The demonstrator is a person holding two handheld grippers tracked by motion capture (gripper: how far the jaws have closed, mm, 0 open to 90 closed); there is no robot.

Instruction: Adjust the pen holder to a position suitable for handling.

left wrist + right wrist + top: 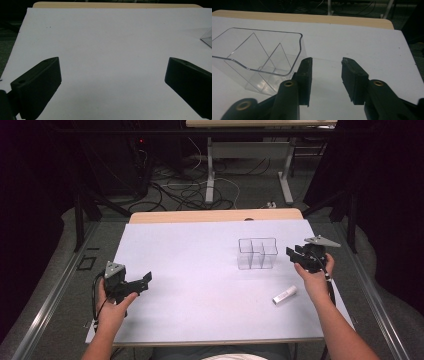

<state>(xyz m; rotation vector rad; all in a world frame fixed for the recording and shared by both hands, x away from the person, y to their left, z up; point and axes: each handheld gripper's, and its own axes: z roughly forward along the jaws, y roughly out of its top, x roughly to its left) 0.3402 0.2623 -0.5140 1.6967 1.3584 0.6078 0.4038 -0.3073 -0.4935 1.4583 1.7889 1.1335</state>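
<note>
Two grippers, the left gripper [145,281] and the right gripper [294,254], are waiting with jaws apart, grasping nothing, while the white tube [284,295] is lying near the clear divided box [257,253], so nothing looks started.

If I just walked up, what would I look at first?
Probably the clear plastic box with dividers inside, standing right of the middle of the white table. Next, the black tongs in each hand: the right tongs open just beside the box, the left tongs open near the left edge. A small white tube lies nearer the person.
</note>
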